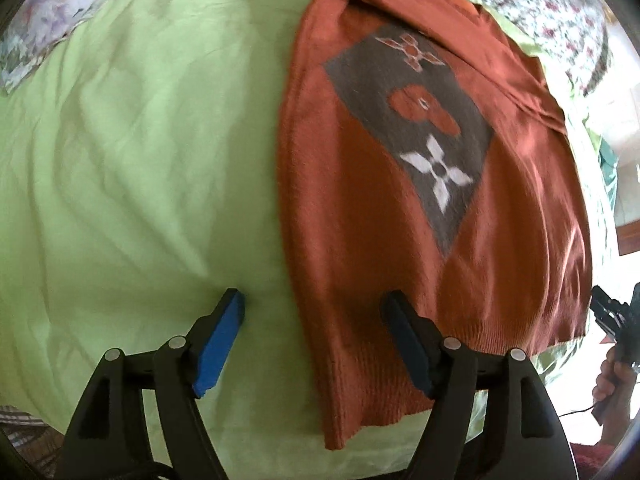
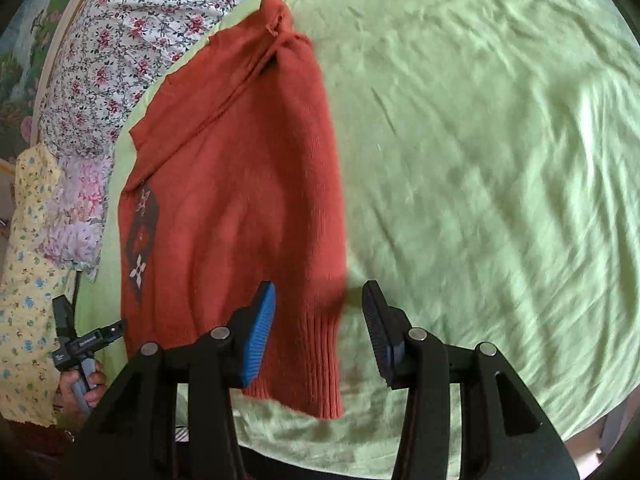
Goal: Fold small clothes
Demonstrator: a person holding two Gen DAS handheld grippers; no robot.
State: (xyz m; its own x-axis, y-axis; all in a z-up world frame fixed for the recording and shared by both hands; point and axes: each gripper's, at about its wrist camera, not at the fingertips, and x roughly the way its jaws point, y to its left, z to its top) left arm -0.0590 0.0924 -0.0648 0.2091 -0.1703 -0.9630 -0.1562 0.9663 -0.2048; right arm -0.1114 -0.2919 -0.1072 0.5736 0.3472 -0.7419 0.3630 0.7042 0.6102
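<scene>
An orange-red knitted sweater point(image 1: 360, 220) with a grey diamond patch point(image 1: 436, 136) lies flat on the green sheet point(image 1: 120, 160). My left gripper point(image 1: 314, 306) hovers open over the sweater's left side edge near the ribbed hem. One finger is over the sheet and the other over the knit. In the right wrist view the sweater point(image 2: 240, 200) lies with its right side edge and hem corner under my right gripper point(image 2: 318, 296). That gripper's jaws stand apart with nothing pinched.
Floral pillows point(image 2: 120, 60) and bedding point(image 1: 560, 12) lie beyond the sweater. A hand point(image 2: 86, 384) with a yellow floral sleeve point(image 2: 28, 280) holds the left gripper's handle. The other hand point(image 1: 612, 380) shows at the right edge. The sheet's near edge point(image 2: 320, 448) runs below the hem.
</scene>
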